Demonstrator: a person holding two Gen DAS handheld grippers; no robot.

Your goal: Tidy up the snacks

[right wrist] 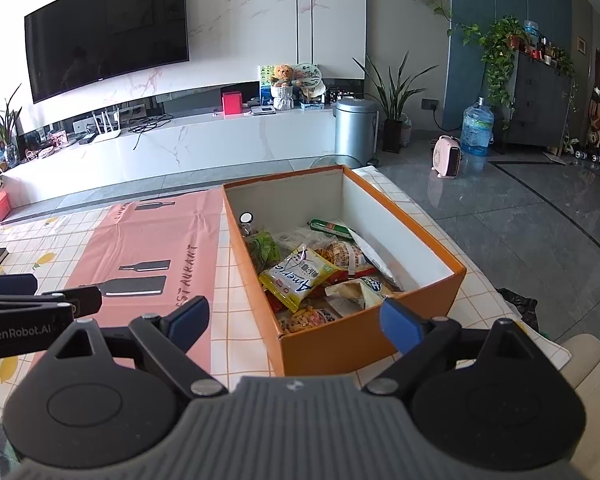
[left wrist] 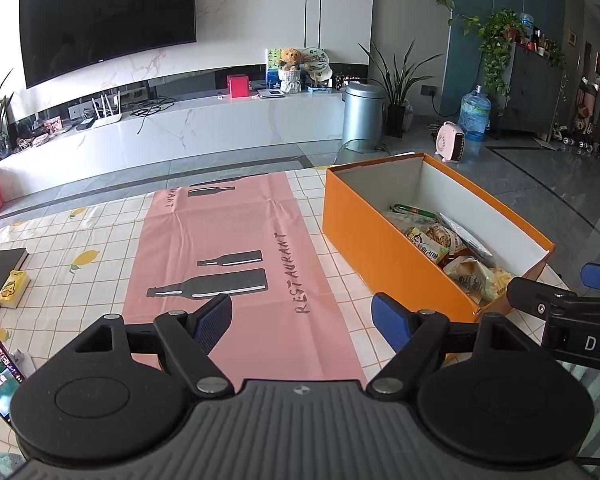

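Over by the table's right edge: open orange cardboard box (right wrist: 364, 332) is sitting lengthwise, holding the crinkly snack packets (right wrist: 300, 280)
right gripper (right wrist: 296, 320): hovering nearest, jaws spread, empty
left gripper (left wrist: 302, 320): idling over pink mat (left wrist: 240, 240), jaws spread

Left gripper (left wrist: 302, 320) at bottom centre, blue pads wide apart, nothing between them, over pink mat (left wrist: 236, 264) printed with bottles. Orange box (left wrist: 384, 256) right of centre on checked tablecloth (left wrist: 80, 240), snack packets (left wrist: 448, 248) piled inside, green sausage stick (left wrist: 414, 211) at far end of pile. Right gripper (left wrist: 572, 300) entering at right edge, just beside box's near corner. Yellow pack (left wrist: 14, 290) at left edge. Black TV (left wrist: 104, 16) upper left.
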